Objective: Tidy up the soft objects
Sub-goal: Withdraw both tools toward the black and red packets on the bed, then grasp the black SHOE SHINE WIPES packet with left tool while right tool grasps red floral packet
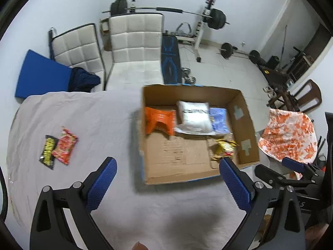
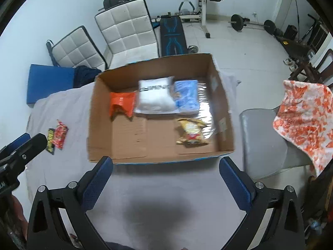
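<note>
Reaching left gripper (image 1: 167, 167), like right gripper (image 2: 166, 165) wide open and empty, we should pinch red packet (image 1: 65, 147) centrally for cardboard box (image 1: 246, 125).

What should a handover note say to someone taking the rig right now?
Left gripper and right gripper: both open, empty, above the sheet near the cardboard box.
In the box: orange packet, white pillow pack, blue pack, yellow snack bag.
Left to do: red packet and black-yellow packet, lying touching on the sheet left of the box.
</note>
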### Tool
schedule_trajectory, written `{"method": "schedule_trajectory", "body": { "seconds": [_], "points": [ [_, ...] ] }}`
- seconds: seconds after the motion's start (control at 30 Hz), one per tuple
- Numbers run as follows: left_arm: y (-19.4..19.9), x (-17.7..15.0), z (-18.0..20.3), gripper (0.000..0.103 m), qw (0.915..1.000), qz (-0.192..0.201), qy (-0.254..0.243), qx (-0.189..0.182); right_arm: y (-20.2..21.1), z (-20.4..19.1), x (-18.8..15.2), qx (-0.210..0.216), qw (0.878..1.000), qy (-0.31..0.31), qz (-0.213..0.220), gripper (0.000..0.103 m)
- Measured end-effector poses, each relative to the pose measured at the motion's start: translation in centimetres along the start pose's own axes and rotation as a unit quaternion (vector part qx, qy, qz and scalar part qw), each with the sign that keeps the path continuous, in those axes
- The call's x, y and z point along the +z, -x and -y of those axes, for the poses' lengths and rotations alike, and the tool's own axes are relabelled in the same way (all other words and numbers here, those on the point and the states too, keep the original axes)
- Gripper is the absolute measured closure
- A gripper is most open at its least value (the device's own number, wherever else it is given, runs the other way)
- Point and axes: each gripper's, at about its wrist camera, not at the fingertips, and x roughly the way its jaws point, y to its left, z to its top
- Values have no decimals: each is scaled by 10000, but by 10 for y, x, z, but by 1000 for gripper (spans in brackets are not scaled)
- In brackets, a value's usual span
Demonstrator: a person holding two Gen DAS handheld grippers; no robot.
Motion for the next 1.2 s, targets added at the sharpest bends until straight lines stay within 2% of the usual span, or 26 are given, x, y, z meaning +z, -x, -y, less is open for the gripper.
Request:
{"method": "schedule_trajectory", "body": {
  "seconds": [0.17, 0.3, 0.47, 0.63, 0.8, 0.9, 1.07, 1.2],
  "points": [
    [20, -4, -61, 2, 9992, 82, 282, 277, -10, -62, -4, 316, 9991, 239, -179, 0],
    [28, -8, -130, 2, 9961, 86, 610, 636, -36, -140, -2, 612, 9957, 567, -405, 0],
    [24, -16, -224, 2, 9888, 10, 1016, 1094, -95, -253, 4, 898, 9892, 882, -752, 0],
    [5, -24, -311, 2, 9796, -156, 1276, 1547, -168, -333, 9, 1146, 9813, 701, -1380, 0],
    [-28, -33, -379, 2, 9694, -346, 1381, 1999, -246, -389, 6, 1175, 9722, 269, -2006, 0],
    [-54, -40, -414, 2, 9617, -583, 1377, 2298, -280, -408, 2, 1068, 9700, 102, -2181, 0],
    [-86, -50, -455, 2, 9537, -911, 1402, 2499, -331, -434, 2, 938, 9671, -346, -2339, 0],
    [-105, -55, -472, 2, 9512, -1132, 1364, 2526, -358, -449, 6, 823, 9657, -557, -2399, 12]
  ]
}}
